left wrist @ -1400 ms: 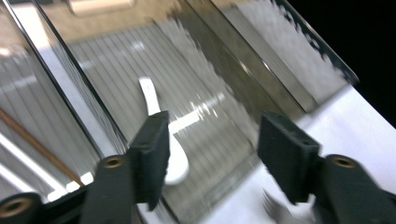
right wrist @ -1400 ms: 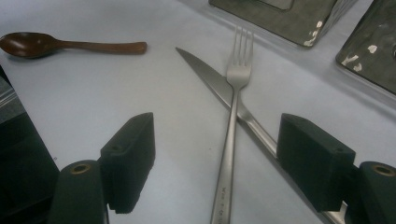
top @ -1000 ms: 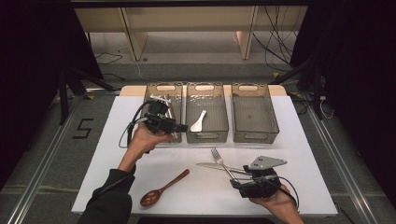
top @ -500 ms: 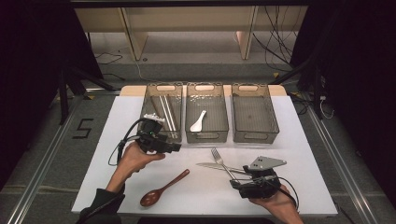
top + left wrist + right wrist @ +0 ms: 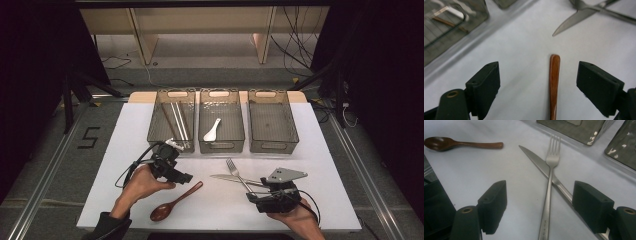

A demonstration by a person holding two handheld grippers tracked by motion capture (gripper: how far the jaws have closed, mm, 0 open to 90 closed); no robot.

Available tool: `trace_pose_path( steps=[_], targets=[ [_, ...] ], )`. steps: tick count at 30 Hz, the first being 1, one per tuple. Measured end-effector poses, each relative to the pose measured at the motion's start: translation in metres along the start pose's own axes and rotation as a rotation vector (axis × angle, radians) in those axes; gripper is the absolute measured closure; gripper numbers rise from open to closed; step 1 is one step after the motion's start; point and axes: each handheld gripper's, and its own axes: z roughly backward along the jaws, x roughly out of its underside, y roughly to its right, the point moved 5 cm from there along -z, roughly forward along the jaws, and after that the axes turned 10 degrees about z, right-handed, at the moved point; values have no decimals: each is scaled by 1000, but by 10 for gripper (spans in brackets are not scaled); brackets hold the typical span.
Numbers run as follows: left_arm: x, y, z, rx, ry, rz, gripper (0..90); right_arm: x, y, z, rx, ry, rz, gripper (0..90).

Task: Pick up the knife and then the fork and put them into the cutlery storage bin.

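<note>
Bright table, dark room around it

Soft overhead light, faint shadows; gripper views go blurry close up, metal glints slightly.

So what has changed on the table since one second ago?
The left gripper came back from the left bin toward the person and down to the wooden spoon. Its jaws have just been opening and now stand open around the spoon's handle without pressing it. The right gripper, fork, knife and white spoon stayed put.

White table [image 5: 320, 150]: three bins [image 5: 221, 121], wooden spoon [image 5: 175, 202], fork [image 5: 239, 176], knife [image 5: 231, 178].
</note>
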Motion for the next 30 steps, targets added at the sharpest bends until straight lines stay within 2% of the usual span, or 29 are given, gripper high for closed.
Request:
trace_pose_path(
  steps=[1, 3, 6, 14, 19, 30],
  targets=[
    [5, 2, -3, -17, -30, -10, 187, 0, 0, 0, 0, 0, -1, 289],
    [9, 3, -6, -28, -49, -19, 188, 0, 0, 0, 0, 0, 0, 289],
    [15, 5, -10, -23, -76, -25, 198, 0, 0, 0, -1, -2, 4, 289],
    [26, 7, -14, -39, -118, -35, 240, 0, 0, 0, 0, -3, 2, 289],
    [39, 8, -20, -61, -177, -47, 305, 0, -1, 0, -1, -2, 5, 289],
    [51, 12, -26, -43, -222, -55, 514, 0, -1, 0, -1, -2, 4, 289]
  ],
)
